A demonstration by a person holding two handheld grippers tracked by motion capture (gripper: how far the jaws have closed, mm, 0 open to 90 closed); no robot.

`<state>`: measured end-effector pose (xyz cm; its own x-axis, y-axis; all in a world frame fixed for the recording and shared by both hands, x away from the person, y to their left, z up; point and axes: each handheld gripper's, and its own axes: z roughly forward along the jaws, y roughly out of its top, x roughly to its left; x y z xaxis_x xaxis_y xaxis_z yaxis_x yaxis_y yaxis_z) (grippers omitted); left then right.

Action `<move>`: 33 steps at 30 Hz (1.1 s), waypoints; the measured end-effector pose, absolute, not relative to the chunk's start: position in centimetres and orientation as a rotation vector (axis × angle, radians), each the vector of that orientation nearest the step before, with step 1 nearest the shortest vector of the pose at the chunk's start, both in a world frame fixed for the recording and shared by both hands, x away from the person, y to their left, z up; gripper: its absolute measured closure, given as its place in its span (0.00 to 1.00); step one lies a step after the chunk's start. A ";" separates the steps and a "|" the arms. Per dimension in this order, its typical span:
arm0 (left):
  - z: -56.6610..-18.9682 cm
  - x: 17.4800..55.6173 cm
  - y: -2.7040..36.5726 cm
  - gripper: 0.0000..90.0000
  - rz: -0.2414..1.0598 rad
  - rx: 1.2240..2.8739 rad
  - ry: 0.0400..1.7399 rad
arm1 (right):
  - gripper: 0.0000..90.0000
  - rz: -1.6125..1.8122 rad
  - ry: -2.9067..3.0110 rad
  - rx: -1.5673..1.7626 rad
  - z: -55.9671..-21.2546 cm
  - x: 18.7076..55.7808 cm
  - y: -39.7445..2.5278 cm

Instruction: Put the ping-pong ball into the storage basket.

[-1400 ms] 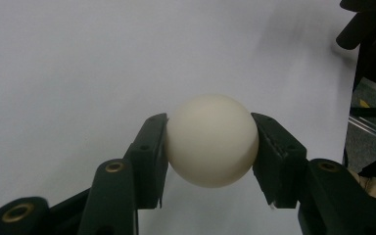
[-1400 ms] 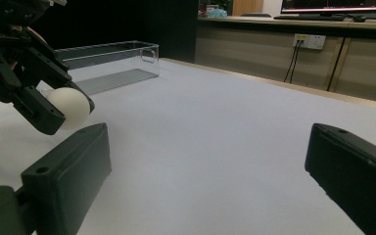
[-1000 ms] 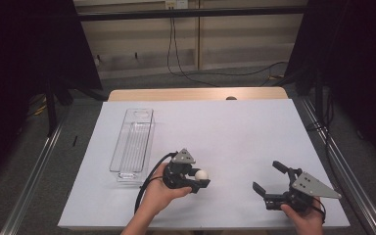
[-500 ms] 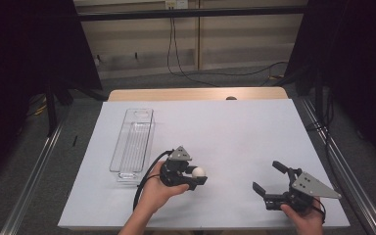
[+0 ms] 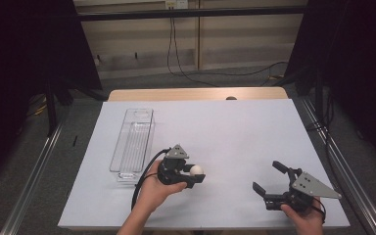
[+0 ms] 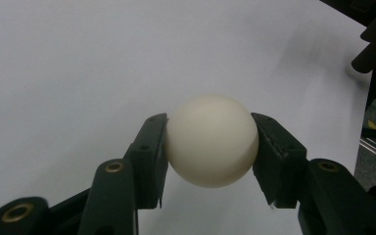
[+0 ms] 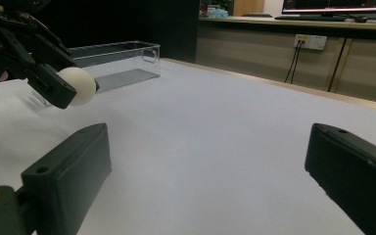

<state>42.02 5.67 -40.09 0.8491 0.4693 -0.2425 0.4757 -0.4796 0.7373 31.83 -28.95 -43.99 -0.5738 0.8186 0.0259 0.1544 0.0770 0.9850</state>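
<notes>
Here we hold the left gripper (image 5: 196,174) near the front part of the white table sheet (image 5: 235,132), and its two black jaws are clamped on a white ball (image 5: 196,170), one jaw on each side of it. In the left gripper view the ball (image 6: 210,141) sits between the jaw tips, and beyond it the sheet is bare up to the edge at the right of that view. The ball is round, so we cannot give it a long axis or a pointing direction; the jaws that hold it point to our right, toward the right gripper (image 5: 269,182). That gripper rests well apart from the left one, close to the front edge of the sheet, with its jaws spread wide and nothing between them. In the right gripper view the held ball (image 7: 77,85) looks raised a little above the sheet, but we cannot tell it for sure. Just beside the left gripper, on its outer side, stands a clear plastic box (image 5: 133,142), long and narrow, its long axis running away from us. Between the two grippers and ahead of them the sheet is free, and the wooden table edge (image 5: 196,93) lies far ahead.
</notes>
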 end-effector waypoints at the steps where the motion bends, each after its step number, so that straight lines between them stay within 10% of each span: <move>1: -40.1 42.0 5.7 0.57 -0.010 2.141 0.691 | 0.03 1.538 1.802 0.961 -44.0 31.8 -29.0; 33: -39.6 42.8 7.4 0.57 0.024 2.105 0.726 | 0.03 1.535 1.803 0.942 -43.9 31.8 -29.0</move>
<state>42.78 7.36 -39.64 0.8287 0.5048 -0.2419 0.4876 -0.4388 0.7548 31.78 -29.00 -43.88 -0.5794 0.8149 0.0114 0.1417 0.0869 0.9861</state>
